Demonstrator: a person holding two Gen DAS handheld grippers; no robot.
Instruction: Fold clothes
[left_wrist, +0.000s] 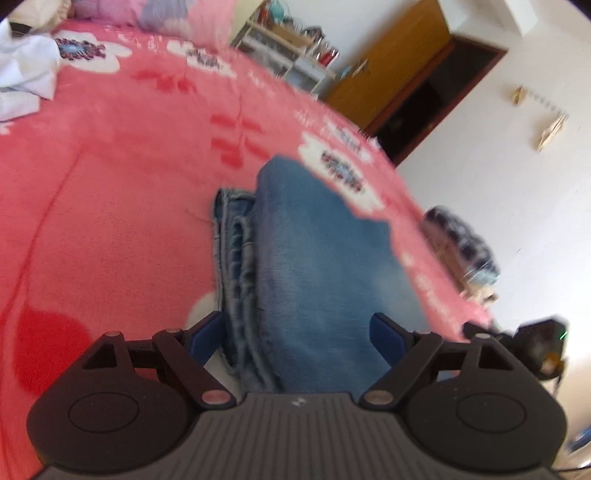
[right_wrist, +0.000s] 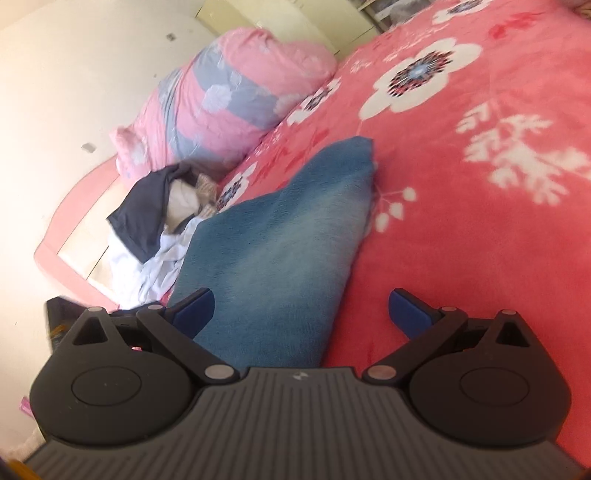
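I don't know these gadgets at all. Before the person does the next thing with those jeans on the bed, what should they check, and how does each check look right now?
1. Left gripper open and empty: ok, jaws stand wide, pads not pressing on anything.
2. Right gripper open and empty: ok, also wide.
3. Jeans lying on the pink blanket: ok, they rest on it, already doubled over, layered edges showing on one side.
4. Fold neat and even: cannot tell, both views are blurred.
5. Jeans apart from the pile of other clothes: cannot tell, in the right wrist view the pile looks close beside them.
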